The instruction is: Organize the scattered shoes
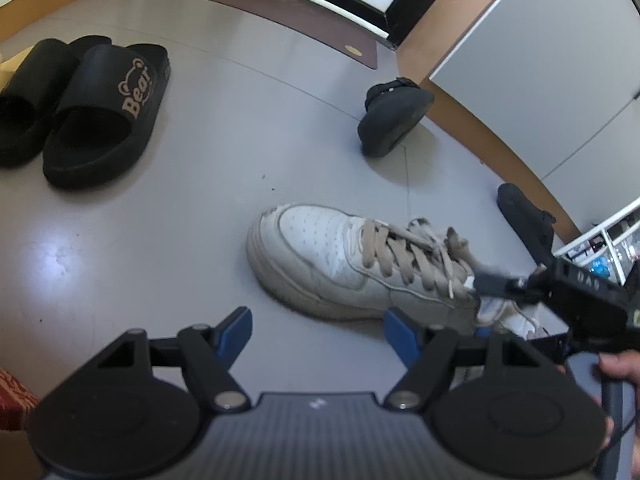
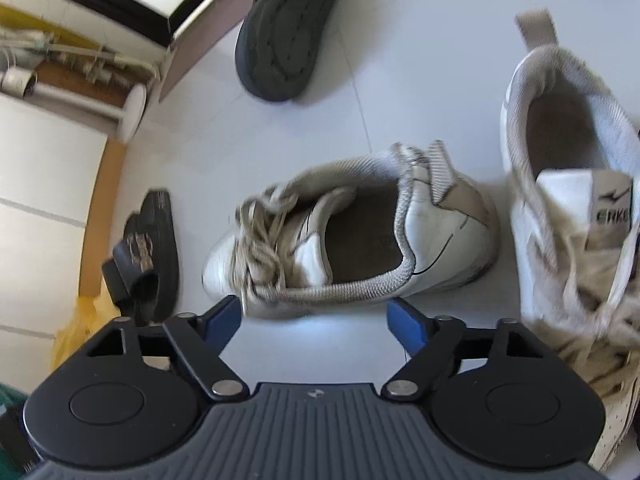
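While both tools hover over the pale grey floor [image 1: 168, 216], neither grips anything. Left hand-held gripper [image 1: 318, 330]: blue-padded jaws spread wide, bare floor between them, the toe of a white sneaker [image 1: 340, 264] just beyond. Right hand-held gripper [image 2: 314, 318]: jaws stand wide apart, pads clear of the shoe; the same white sneaker [image 2: 360, 232] lies just ahead, its side edge near the tips, not touched. No earlier picture to compare.

Open room: a broad bare stretch of floor lies left of the sneaker in the left wrist view, running to a pair of black slides [image 1: 100, 116] set side by side near the floor's left edge. Toward the far edge, a brown doormat [image 1: 296, 20] lies before a dark door threshold. Along the right edge runs a wood-toned baseboard under grey cabinet panels [image 1: 540, 68]; a dark shoe [image 1: 390, 118] leans tilted close to it, sole showing, and another dark shoe [image 1: 524, 216] lies further along that edge.

Materials and shapes: sneaker is smooth white leather-like upper, perforated toe, thick pale sole, flat beige laces loosely tangled, grey knit collar. A second white sneaker [image 2: 572, 216] stands just beside it on the right, a tongue label reading "ERKE", mesh lining visible. The slides are matte moulded foam, one printed "Bear". Right wrist view also shows a black strapped sandal [image 2: 148, 252] near the baseboard, beside a yellow plastic bag [image 2: 80, 320].
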{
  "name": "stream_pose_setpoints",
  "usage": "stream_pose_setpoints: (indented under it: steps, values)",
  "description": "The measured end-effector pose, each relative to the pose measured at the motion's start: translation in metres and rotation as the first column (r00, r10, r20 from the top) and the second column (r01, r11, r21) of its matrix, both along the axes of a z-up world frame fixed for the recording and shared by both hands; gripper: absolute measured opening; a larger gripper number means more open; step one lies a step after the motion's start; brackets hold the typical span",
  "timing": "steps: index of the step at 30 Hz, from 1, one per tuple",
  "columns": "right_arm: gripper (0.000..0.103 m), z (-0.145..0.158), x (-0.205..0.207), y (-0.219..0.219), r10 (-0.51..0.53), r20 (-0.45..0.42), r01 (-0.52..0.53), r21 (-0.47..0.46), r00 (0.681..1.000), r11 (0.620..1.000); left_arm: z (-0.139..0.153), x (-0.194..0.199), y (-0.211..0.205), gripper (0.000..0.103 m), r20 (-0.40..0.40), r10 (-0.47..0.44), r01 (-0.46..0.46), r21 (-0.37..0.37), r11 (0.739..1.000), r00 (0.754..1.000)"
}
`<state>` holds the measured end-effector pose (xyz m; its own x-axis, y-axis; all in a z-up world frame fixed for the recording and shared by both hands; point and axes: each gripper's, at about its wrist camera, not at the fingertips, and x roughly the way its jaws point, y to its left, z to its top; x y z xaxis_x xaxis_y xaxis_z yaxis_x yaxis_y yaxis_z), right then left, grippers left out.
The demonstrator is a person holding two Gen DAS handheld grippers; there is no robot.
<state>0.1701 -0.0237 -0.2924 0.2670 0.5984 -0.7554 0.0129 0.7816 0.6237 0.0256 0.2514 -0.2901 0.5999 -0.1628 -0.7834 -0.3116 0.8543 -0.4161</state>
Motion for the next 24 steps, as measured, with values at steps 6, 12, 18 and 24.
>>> stream_pose_setpoints:
  steps: [6, 12, 18, 24]
  values:
    - [0.089, -0.005, 0.008, 0.005, -0.019, 0.004, 0.019, -0.027, 1.000, 0.999, 0.004, 0.000, 0.000, 0.075, 0.005, -0.006, 0.006, 0.011, 1.000, 1.000]
    - [0.089, -0.012, 0.007, 0.015, 0.021, 0.005, -0.020, -0.037, 1.000, 0.999, 0.003, -0.002, 0.003, 0.075, 0.001, -0.001, 0.001, 0.012, 1.000, 1.000]
    - [0.088, -0.012, 0.008, 0.004, -0.025, 0.012, 0.025, -0.021, 1.000, 0.999, 0.000, -0.002, 0.004, 0.075, -0.005, 0.006, -0.006, -0.002, 1.000, 1.000]
    - [0.079, -0.011, 0.011, 0.006, -0.009, 0.054, 0.014, -0.090, 0.998, 0.996, 0.000, -0.003, 0.004, 0.075, 0.009, -0.002, 0.002, -0.008, 1.000, 1.000]
